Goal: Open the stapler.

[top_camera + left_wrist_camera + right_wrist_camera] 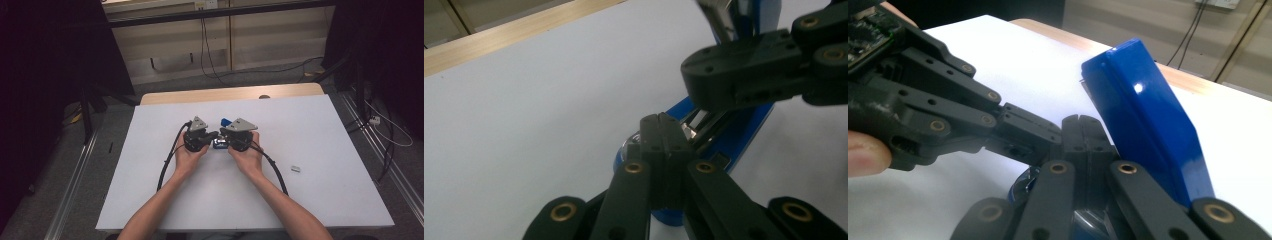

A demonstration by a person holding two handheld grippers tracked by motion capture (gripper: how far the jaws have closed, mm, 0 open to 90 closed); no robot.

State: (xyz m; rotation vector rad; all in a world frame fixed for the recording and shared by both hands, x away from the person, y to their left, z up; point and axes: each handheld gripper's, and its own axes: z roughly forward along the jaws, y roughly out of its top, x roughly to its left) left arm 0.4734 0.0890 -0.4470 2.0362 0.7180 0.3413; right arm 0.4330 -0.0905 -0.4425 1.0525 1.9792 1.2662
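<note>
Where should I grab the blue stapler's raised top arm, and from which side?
Pinch the raised top arm near its free upper end, across its two flat side faces, coming down from above. It stands tilted up, long and flat-sided, so that end sits clear of the table.

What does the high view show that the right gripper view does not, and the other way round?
High view: the person's forearms, trailing cables, and a small grey piece lying right of the hands. Right gripper view: the blue stapler, its raised top close up and tilted. Shared: the white table, with the left gripper and right gripper meeting at the stapler.
</note>
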